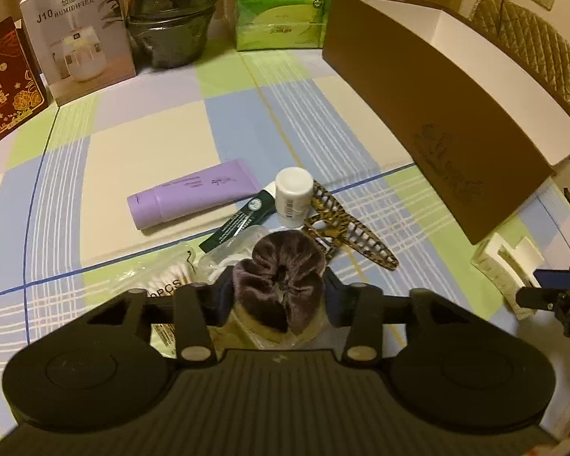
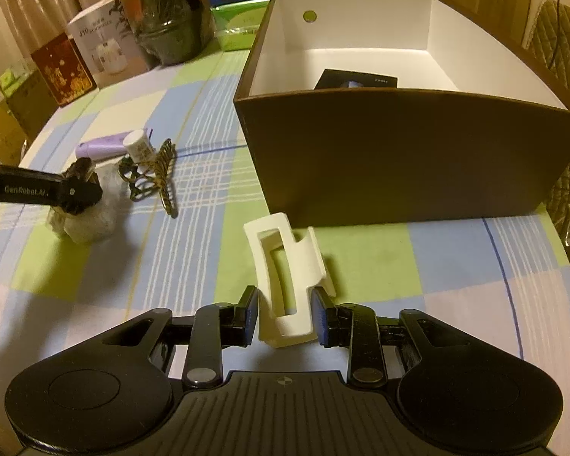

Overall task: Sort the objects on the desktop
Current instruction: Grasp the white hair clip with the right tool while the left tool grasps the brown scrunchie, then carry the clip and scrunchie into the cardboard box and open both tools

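Observation:
My left gripper point(image 1: 279, 296) is shut on a dark purple velvet scrunchie point(image 1: 285, 281), held over a pile of plastic bags. Beyond it lie a purple tube point(image 1: 193, 193), a dark green tube point(image 1: 239, 224), a white bottle point(image 1: 294, 195) and a leopard-print hair claw point(image 1: 342, 228). My right gripper point(image 2: 287, 313) has its jaws around a white hair claw point(image 2: 285, 285) lying on the tablecloth, pads touching or nearly touching its sides. The brown box point(image 2: 399, 159) with a white inside stands just beyond and holds a black item point(image 2: 355, 79).
A cotton-swab bag point(image 1: 167, 281) lies left of the scrunchie. A humidifier box point(image 1: 79, 34), a red box point(image 1: 7, 79), a dark vase point(image 1: 171, 19) and a green tissue pack point(image 1: 281, 22) line the back. A quilted chair point(image 2: 562, 49) stands at the right.

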Demonstrator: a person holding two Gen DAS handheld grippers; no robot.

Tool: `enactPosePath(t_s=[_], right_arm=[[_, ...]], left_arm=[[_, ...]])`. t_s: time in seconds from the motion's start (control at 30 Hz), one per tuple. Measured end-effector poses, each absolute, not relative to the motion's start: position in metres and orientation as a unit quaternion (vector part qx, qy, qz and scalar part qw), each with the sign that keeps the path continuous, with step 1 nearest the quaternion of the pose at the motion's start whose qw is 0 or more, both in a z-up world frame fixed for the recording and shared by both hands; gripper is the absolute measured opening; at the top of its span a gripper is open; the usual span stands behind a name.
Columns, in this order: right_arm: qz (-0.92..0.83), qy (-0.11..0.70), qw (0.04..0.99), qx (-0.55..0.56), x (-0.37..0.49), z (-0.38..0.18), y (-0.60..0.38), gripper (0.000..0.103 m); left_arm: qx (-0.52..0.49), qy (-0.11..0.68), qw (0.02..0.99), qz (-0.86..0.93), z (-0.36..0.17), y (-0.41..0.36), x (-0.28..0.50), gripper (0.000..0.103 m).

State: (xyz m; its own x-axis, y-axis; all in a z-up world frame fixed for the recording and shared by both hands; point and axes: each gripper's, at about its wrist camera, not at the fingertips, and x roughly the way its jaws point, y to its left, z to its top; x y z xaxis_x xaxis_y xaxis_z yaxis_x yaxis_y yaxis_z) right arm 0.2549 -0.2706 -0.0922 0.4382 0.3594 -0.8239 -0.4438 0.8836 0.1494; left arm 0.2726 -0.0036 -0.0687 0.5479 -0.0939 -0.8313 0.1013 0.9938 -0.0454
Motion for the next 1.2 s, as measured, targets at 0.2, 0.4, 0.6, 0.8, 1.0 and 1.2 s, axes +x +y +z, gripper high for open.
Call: enactPosePath(t_s=[0.2,0.4,0.6,0.8,1.0,1.2], right_arm=[[0.244,0.453,0.855,-0.061,0.257,-0.091,-0.266,0.049],[0.252,0.443,0.856,-0.090,0.265,-0.099,-0.255,0.049],[0.263,0.438,0.849,-0.132,0.268,-0.108,-0.251,0.038],[0.273,0.435,0.845,-0.147,0.260,-0.099,-0.259,0.037],[0.289,0.434,0.844,-0.128,0.255,-0.076,-0.277,0.037],[0.303,0.424,0.846,-0.110,0.250,-0.051,-0.299,0.037]], left_arm=[[-0.004,0.464,0.884,-0.056,-0.058,-0.005,0.258,0.029],[-0.013,0.464,0.885,-0.041,-0.050,-0.004,0.245,0.029],[-0.013,0.461,0.886,-0.039,-0.044,-0.012,0.237,0.029],[-0.014,0.458,0.887,-0.046,-0.040,-0.027,0.230,0.030],[-0.012,0.450,0.891,-0.058,-0.031,-0.050,0.227,0.030],[-0.004,0.434,0.897,-0.080,-0.016,-0.081,0.227,0.030]])
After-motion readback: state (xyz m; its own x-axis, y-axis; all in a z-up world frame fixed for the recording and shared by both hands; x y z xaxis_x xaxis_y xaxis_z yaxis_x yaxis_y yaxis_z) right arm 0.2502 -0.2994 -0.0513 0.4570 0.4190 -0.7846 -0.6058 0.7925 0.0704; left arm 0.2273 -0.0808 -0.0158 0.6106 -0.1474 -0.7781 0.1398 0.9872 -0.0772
